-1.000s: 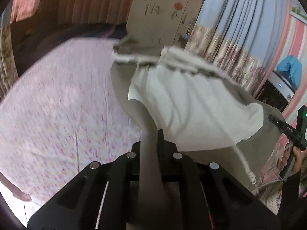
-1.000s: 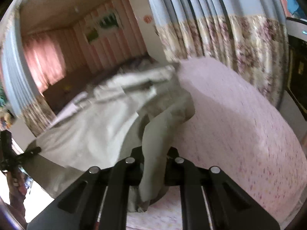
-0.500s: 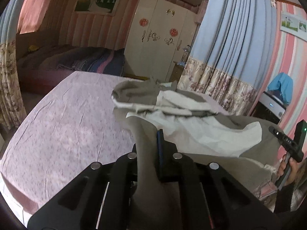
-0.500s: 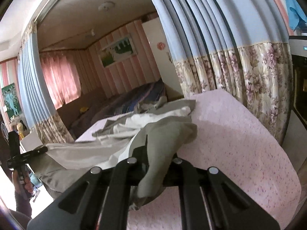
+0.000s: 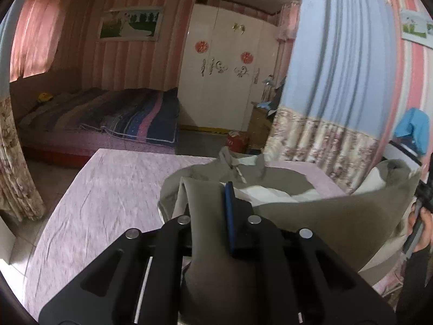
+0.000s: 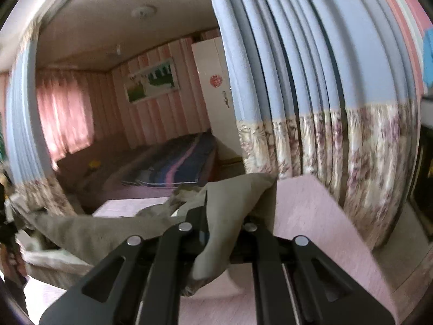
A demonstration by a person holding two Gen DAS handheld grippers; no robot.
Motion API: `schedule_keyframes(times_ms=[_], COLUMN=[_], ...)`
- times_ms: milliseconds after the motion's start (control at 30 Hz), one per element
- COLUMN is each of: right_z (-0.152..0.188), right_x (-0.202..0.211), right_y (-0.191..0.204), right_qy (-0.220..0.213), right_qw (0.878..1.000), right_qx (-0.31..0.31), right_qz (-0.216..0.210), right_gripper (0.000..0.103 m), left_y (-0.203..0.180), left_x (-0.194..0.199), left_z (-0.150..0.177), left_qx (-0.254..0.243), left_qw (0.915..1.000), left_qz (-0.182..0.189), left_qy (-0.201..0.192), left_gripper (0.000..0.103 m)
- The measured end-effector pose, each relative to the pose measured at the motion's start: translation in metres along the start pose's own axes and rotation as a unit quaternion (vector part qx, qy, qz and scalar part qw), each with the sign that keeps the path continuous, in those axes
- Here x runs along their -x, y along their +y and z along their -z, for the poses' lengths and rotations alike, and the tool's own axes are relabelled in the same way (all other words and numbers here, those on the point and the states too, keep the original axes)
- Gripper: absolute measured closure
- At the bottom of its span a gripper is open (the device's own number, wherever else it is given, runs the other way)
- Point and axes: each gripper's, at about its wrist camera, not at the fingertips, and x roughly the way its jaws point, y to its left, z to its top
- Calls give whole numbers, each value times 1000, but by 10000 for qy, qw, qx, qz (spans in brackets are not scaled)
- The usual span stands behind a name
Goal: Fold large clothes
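A large grey hooded garment [image 5: 319,211] with a white lining hangs stretched between my two grippers above the pink bed sheet [image 5: 108,189]. My left gripper [image 5: 213,203] is shut on one edge of it; grey cloth fills the gap between its fingers. My right gripper [image 6: 219,216] is shut on another edge of the garment [image 6: 108,230], which drapes over its fingers. The hood end with a drawstring [image 5: 238,170] lies on the sheet further away. The right gripper's handle and hand show at the right edge of the left wrist view [image 5: 419,216].
The pink sheet [image 6: 311,216] covers the bed in front of me. A blue and floral curtain [image 6: 311,122] hangs close on the right. A second bed with a striped blanket [image 5: 121,119] and a white wardrobe [image 5: 222,81] stand at the back.
Both grippers have risen and tilted up, lifting the garment's held edges off the sheet. The cloth now hangs taut between them, with more of the room in view.
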Motion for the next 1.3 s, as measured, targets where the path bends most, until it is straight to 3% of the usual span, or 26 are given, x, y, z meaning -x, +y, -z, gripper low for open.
schedule_keyframes(times_ms=[233, 400, 600, 700, 833, 900, 933, 967, 1000, 1067, 1100, 1167, 1300], right_z=[-37, -40, -11, 17, 33, 28, 26, 18, 12, -6, -13, -27, -34], right_x=[-111, -195, -266, -308, -341, -338, -332, -323, -316, -295, -286, -271, -253], right_y=[-3, -6, -19, -23, -38, -44, -44, -45, -47, -47, -46, -45, -43], right_qy=[589, 1201, 1795, 2261, 2744, 2854, 2827, 2794, 2754, 2438, 2287, 2121, 1860], right_qw=[9972, 9879, 9732, 9558, 9479, 9504, 9530, 9570, 9598, 9693, 9729, 9761, 9818], right_qx=[314, 752, 1170, 1596, 1351, 1035, 942, 728, 534, 263, 217, 85, 315], right_qz=[331, 631, 837, 996, 888, 676, 546, 262, 32, -179, -243, -466, -203], right_gripper=[95, 94, 94, 94, 91, 79, 70, 52, 36, 21, 21, 21, 20], left_y=[23, 33, 54, 61, 70, 68, 65, 63, 61, 61, 60, 59, 75], left_x=[-110, -186, -263, -295, -321, -317, -313, -307, -300, -285, -280, -267, -248], left_z=[-44, -47, -21, -7, 1, 1, 0, -1, -3, -10, -13, -20, -34], left_qx=[-79, -284, -515, -595, -565, -666, -760, -833, -887, -825, -809, -900, -498], left_qw=[9980, 9941, 9856, 9803, 9727, 9708, 9703, 9702, 9710, 9751, 9769, 9798, 9857], left_qz=[-275, -438, -539, -586, -534, -585, -614, -623, -622, -430, -509, -769, -586], left_qy=[560, 954, 1518, 1789, 2189, 2230, 2215, 2188, 2131, 2012, 1913, 1614, 1496], left_gripper=[93, 93, 92, 90, 90, 88, 84, 79, 66, 34, 3, 3, 3])
